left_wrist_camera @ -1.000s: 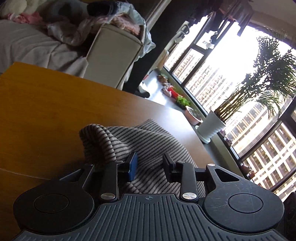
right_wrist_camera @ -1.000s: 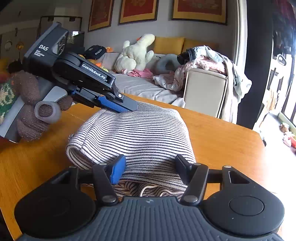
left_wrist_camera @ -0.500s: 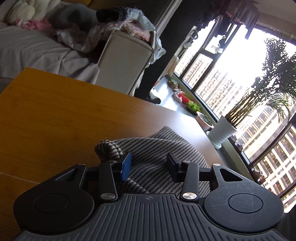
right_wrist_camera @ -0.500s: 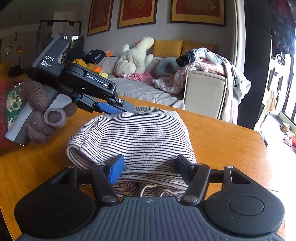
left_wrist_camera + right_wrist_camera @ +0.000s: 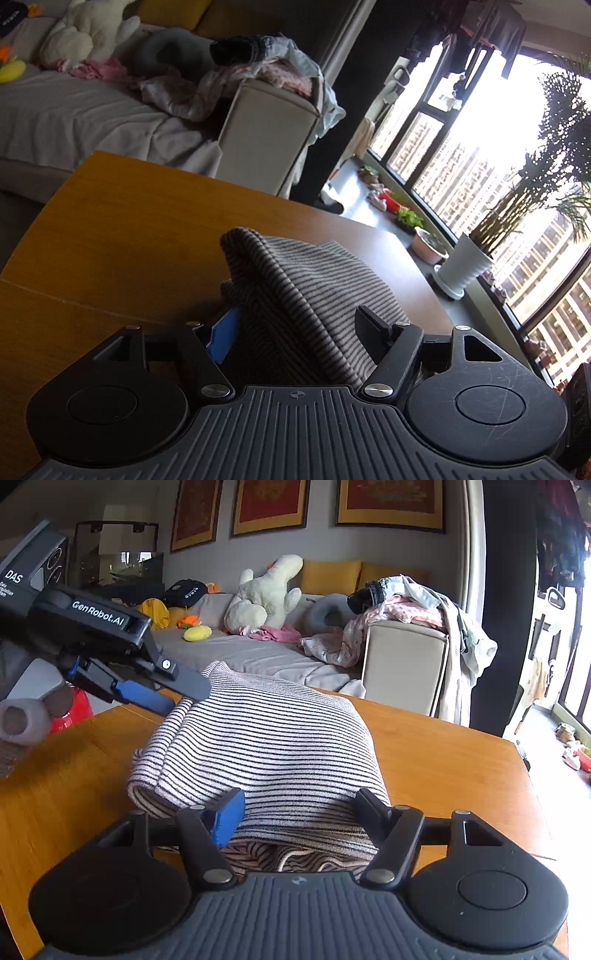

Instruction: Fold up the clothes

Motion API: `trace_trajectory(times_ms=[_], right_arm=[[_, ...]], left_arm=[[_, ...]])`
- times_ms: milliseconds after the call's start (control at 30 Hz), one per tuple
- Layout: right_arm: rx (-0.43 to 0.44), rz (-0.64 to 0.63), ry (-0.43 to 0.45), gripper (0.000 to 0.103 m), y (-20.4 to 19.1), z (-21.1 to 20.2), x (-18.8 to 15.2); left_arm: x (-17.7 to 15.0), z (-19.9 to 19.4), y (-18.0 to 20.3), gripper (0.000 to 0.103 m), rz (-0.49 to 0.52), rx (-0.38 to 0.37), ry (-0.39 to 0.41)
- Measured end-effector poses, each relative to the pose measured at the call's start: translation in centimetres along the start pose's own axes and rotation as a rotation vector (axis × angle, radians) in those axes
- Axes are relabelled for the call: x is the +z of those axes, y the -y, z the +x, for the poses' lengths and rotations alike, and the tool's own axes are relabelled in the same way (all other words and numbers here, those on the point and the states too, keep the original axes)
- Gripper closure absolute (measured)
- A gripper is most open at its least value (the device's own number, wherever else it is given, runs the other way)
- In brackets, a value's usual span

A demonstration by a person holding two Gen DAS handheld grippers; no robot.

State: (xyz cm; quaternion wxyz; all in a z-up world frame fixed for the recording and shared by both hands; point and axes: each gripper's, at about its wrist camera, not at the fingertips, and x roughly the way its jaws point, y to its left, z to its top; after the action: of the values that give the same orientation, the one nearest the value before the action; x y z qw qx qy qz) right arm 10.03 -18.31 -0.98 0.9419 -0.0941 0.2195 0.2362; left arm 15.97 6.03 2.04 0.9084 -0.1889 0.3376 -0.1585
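Since a second ago the left hand-held gripper [image 5: 295,325] has drawn back along the striped garment [image 5: 266,746] and its jaws have spread; they are opening now, wide, with a raised ridge of the cloth between them, and the pads do not look pressed on it. In the right wrist view that same gripper sits higher toward the upper left of the frame than before, its blue pad and dark finger at the garment's far left corner.

Right hand-held gripper [image 5: 301,808]: unmoved, jaws fairly wide and opening slightly, the near edge of the garment lying between the fingers; a grip is not evident.

Garment: folded into a thick bundle, lying on the wooden desk [image 5: 443,753], centre of the right wrist frame, lower centre of the left wrist frame. Layers show at its near edge.

Beyond the desk: a grey sofa [image 5: 258,657] with a white plush toy [image 5: 266,594] and a heap of loose clothes [image 5: 406,602] over its arm. Far right of the left wrist frame: bright windows and a white plant pot [image 5: 463,267].
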Motion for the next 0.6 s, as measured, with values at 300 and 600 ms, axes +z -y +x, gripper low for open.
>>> trace_trajectory(times_ms=[300, 600], right_arm=[[0.12, 0.128, 0.009, 0.022, 3.2, -1.5, 2.5], [0.158, 0.253, -0.148, 0.007, 7.4, 5.6, 5.3]], left_arm=[[-2.9, 2.0, -0.7, 0.032, -0.015, -0.021, -0.083], [-3.2, 2.4, -1.3, 0.03, -0.017, -0.046, -0.086]])
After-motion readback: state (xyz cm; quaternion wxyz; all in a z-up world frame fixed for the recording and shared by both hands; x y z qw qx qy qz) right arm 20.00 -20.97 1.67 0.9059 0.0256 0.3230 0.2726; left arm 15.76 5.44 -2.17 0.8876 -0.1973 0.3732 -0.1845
